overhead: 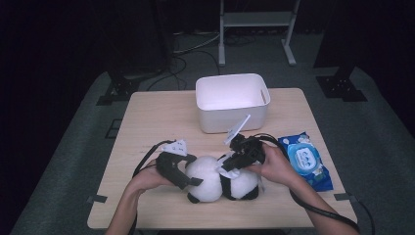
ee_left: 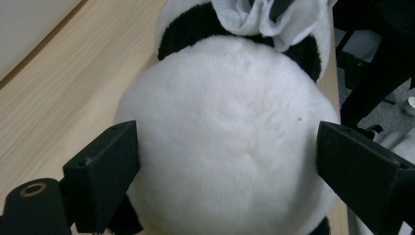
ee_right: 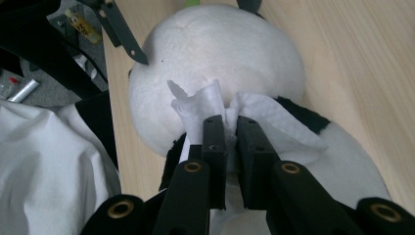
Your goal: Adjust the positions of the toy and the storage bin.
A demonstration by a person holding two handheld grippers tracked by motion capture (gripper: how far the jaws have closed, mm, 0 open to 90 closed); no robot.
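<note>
the right gripper (ee_right: 226, 128) has its jaws pinched together on a white wipe (ee_right: 205, 105), pressed against the panda plush (overhead: 220, 178) where head meets body. the left gripper (ee_left: 225, 161) has its jaws set wide, one on either side of the panda's round white head and touching it. the plush lies near the table's (overhead: 147, 117) front edge, long axis running left to right, head toward the left. behind stands a white bin (overhead: 232, 100); to the right lies a blue wipes pack (overhead: 306, 159), its lettering too small to read
</note>
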